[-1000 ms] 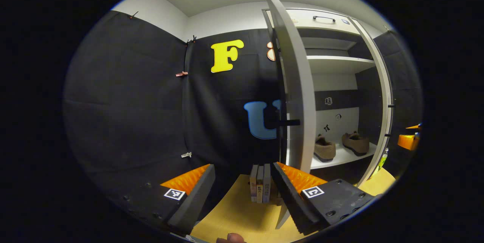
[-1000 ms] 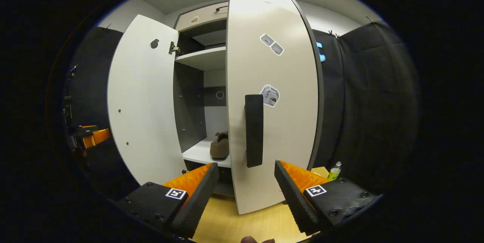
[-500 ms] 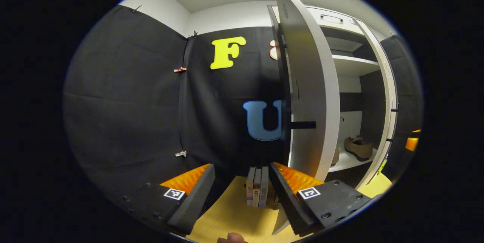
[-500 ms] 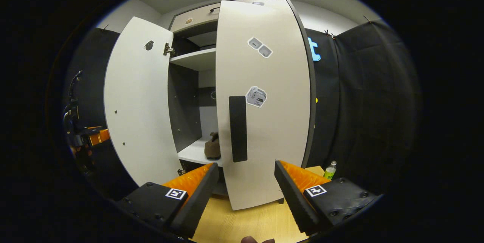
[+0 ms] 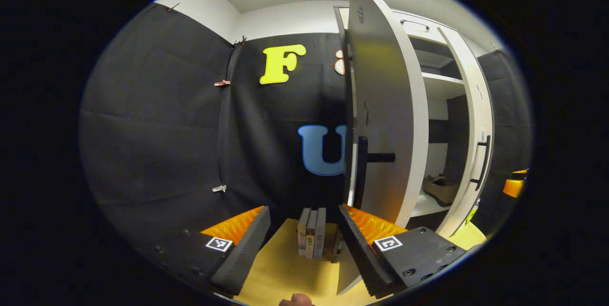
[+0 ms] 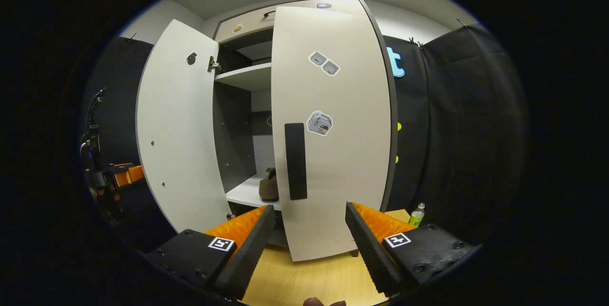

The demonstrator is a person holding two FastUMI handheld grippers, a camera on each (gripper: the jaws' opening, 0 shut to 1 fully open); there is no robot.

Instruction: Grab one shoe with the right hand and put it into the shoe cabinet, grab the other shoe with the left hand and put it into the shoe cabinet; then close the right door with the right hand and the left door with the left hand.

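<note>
The white shoe cabinet has both doors partly open. In the left gripper view its left door (image 5: 387,106) stands almost edge-on, with its black handle (image 5: 362,170) just above my open left gripper (image 5: 299,244), whose right finger (image 5: 357,244) overlaps the door's lower edge. One brown shoe (image 5: 440,189) lies on the low shelf inside. In the right gripper view the right door (image 6: 342,153) is nearly shut, its black handle (image 6: 295,161) straight ahead of my open right gripper (image 6: 307,244). A brown shoe (image 6: 270,186) shows through the gap on the shelf (image 6: 245,194).
Several books (image 5: 311,232) stand upright on the wooden floor by the booth wall. A green bottle (image 6: 417,214) stands on the floor right of the cabinet. The left door (image 6: 178,125) swings out at the left, with the left gripper (image 6: 119,175) beyond it.
The right door has swung further toward shut, hiding more of the shoes. The left door has turned inward too, and the left gripper now faces its handle side.
</note>
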